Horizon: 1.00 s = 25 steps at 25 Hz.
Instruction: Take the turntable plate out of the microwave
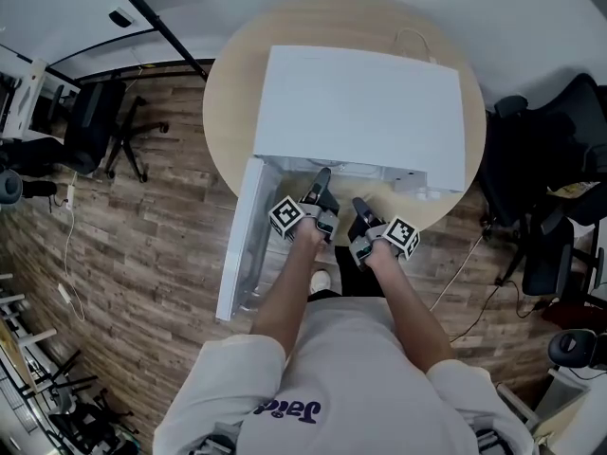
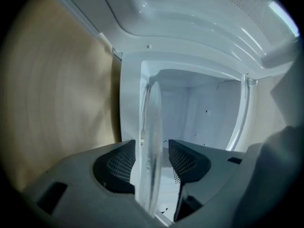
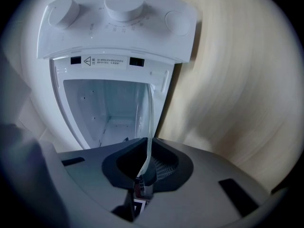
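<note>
Clear glass turntable plate (image 3: 148,122), round, thin rim, seen edge-on in both gripper views. It sits at the open mouth of the white microwave (image 1: 360,112), partly out of the cavity; it is hard to make out in the head view.

Right gripper (image 1: 363,209): fingers (image 3: 164,167) narrow, pinched on the plate's rim.

Left gripper (image 1: 321,186): fingers (image 2: 118,165) wide, plate edge (image 2: 153,141) between them, pads not pressing on it.

The microwave door (image 1: 242,245) hangs open to the left. The microwave stands on a round wooden tabletop (image 1: 228,93). The inside of the cavity is white. 3 knobs (image 3: 124,4) are on the control panel.
</note>
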Tool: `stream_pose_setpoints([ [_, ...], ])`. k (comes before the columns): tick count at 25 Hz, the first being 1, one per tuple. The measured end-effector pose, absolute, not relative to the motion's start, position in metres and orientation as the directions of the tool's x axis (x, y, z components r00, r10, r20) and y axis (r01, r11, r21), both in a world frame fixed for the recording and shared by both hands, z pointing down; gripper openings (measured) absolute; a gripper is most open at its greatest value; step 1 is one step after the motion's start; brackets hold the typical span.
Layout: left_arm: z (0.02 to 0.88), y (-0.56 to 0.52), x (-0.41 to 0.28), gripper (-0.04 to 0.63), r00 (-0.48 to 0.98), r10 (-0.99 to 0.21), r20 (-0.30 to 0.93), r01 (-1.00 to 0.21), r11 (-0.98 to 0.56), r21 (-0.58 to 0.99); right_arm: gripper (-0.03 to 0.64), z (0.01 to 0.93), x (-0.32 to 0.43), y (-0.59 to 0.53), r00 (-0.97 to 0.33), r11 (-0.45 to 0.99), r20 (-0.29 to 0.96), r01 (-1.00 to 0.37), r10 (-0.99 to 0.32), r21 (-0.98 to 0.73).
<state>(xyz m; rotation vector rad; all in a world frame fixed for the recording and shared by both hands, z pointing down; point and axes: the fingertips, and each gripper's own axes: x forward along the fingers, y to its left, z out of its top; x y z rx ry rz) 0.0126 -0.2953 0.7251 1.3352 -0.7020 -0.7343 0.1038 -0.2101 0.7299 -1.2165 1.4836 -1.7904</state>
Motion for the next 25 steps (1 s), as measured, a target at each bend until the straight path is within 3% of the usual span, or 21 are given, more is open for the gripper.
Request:
stream_pose_setpoints([
  [2,0.730,-0.296,0.014,0.219,0.588,-0.807,0.046,0.065,0.104,0.992,0.037,0.730,0.104,-0.208,-0.469,-0.270,0.308,-0.148,-0.828,-0.951],
  [7,0.736,-0.294,0.013,0.125,0.576,-0.815,0.070,0.055,0.124,0.991,0.037,0.731,0.105,-0.209,-0.478,-0.264,0.304,-0.150,-0.824,-0.953],
  [11,0.734,-0.291,0.014,0.046,0.578,-0.815,0.048,0.113,0.138,0.984,0.037,0.733,0.108,-0.207,-0.478,-0.268,0.310,-0.156,-0.822,-0.951],
  [21,0.733,-0.286,0.012,0.040,0.580,-0.814,0.030,0.122,0.123,0.985,0.038,0.728,0.110,-0.202,-0.494,-0.210,0.261,-0.157,-0.830,-0.965],
  [22,0.732,-0.285,0.013,0.036,0.581,-0.813,0.025,0.123,0.118,0.985,0.051,0.726,0.111,-0.202,-0.504,-0.178,0.236,-0.160,-0.831,-0.971],
  [24,0.730,-0.283,0.013,0.030,0.582,-0.813,0.016,0.128,0.110,0.986,0.246,0.720,0.109,-0.200,-0.547,-0.092,0.171,-0.168,-0.820,-0.981],
  [25,0.730,-0.282,0.012,0.029,0.580,-0.814,0.014,0.131,0.110,0.985,0.247,0.719,0.109,-0.198,-0.565,-0.056,0.151,-0.182,-0.811,-0.982],
])
